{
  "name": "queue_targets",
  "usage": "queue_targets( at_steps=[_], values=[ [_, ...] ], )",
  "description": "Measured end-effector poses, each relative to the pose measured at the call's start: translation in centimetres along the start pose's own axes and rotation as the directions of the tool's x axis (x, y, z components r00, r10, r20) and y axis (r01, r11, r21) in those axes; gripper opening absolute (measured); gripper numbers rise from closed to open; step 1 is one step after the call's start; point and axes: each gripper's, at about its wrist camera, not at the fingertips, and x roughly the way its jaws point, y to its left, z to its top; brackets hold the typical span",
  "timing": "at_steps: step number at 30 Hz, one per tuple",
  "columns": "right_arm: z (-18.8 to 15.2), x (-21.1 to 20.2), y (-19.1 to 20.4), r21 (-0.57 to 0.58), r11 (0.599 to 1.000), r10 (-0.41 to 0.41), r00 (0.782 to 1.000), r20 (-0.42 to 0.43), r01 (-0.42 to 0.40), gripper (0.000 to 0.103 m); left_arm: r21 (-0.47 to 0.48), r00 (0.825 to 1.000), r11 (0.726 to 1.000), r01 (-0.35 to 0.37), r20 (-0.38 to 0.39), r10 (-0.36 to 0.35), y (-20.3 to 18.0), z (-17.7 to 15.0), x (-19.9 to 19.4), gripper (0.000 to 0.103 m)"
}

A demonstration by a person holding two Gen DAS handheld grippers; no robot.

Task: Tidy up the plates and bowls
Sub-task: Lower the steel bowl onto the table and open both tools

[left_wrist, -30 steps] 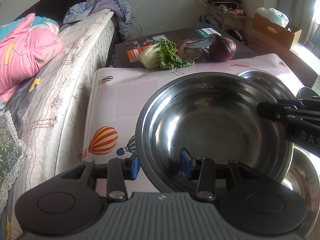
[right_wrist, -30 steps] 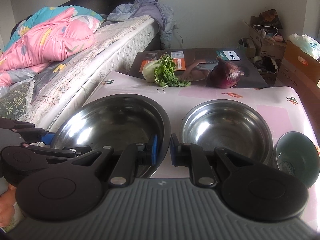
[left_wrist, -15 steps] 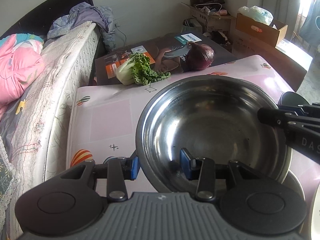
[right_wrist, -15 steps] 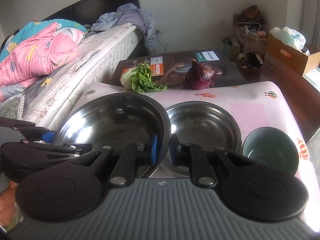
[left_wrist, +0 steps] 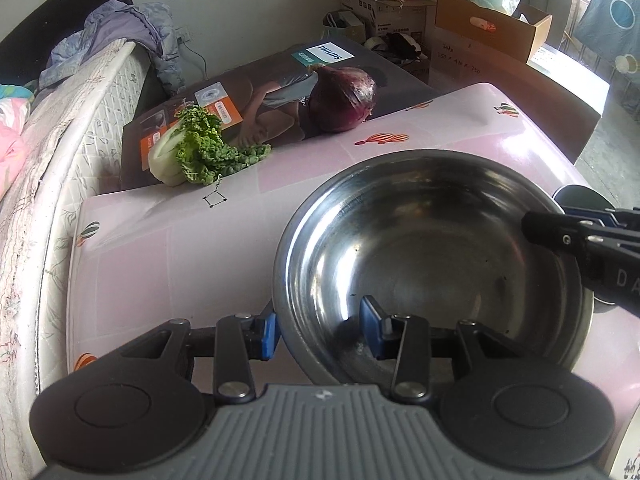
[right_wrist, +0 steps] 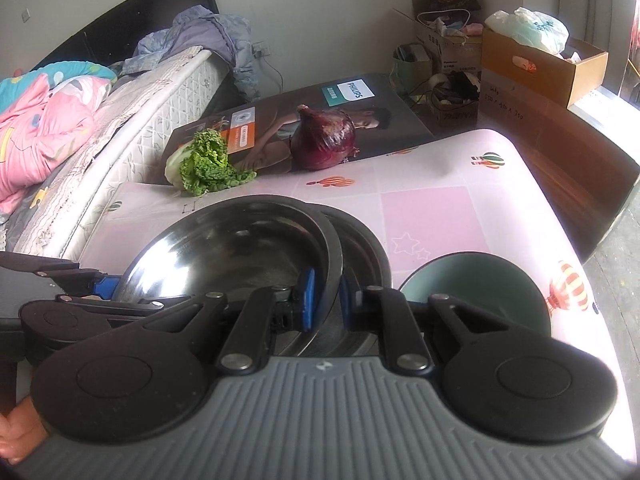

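Both grippers are on the big steel bowl (left_wrist: 432, 256), one at each side of its rim. The left gripper (left_wrist: 318, 330) straddles the near rim, one blue pad outside the wall and one inside, gripping it; the right gripper (right_wrist: 325, 300) is clamped nearly flat on the opposite rim, thin steel pinched between its blue pads. From the right wrist view the big bowl sits directly over a second steel bowl (right_wrist: 366, 252), whose dark rim peeks out just to the right, so the two are almost lined up; whether they touch cannot be told. Just right of that pair stands a green bowl (right_wrist: 480, 280), close to the right gripper's outer arm, with little gap there. The table (left_wrist: 160, 248), covered in a pink cloth with balloon prints, has a wide bare stretch to the left of the bowls and another beyond them toward the far edge. Along that far edge lie a leafy cabbage (left_wrist: 196, 152) and a red onion (left_wrist: 344, 100), both well apart from the bowls and resting against a flat printed box (left_wrist: 256, 80). The table's right edge curves down close past the green bowl; the left edge runs beside a mattress (left_wrist: 60, 128).
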Motion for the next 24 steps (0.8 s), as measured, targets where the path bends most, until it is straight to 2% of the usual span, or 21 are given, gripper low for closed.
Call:
queue_targets(
  at_steps=[14, 17, 21, 24],
  values=[
    [0.0, 4.1, -1.9, 0.025, 0.999, -0.032, 0.998, -0.046, 0.033, 0.014, 0.027, 0.998, 0.999, 0.032, -0.056, -0.03, -1.1, 1.0, 2.7, 0.043],
    [0.1, 4.3, -1.7, 0.016, 0.999, -0.04, 0.998, -0.049, 0.041, 0.015, 0.016, 0.997, 0.999, 0.049, -0.057, -0.048, -0.9, 0.9, 2.7, 0.046],
    [0.2, 4.1, -1.7, 0.015, 0.999, -0.043, 0.998, -0.047, 0.043, 0.018, 0.015, 0.997, 0.998, 0.058, -0.043, -0.058, -0.9, 0.9, 2.2, 0.056],
    [0.2, 3.9, -1.6, 0.019, 0.999, -0.034, 0.998, -0.051, 0.035, 0.022, 0.01, 0.997, 0.998, 0.064, -0.036, -0.063, -0.9, 0.9, 1.7, 0.056]
  ],
)
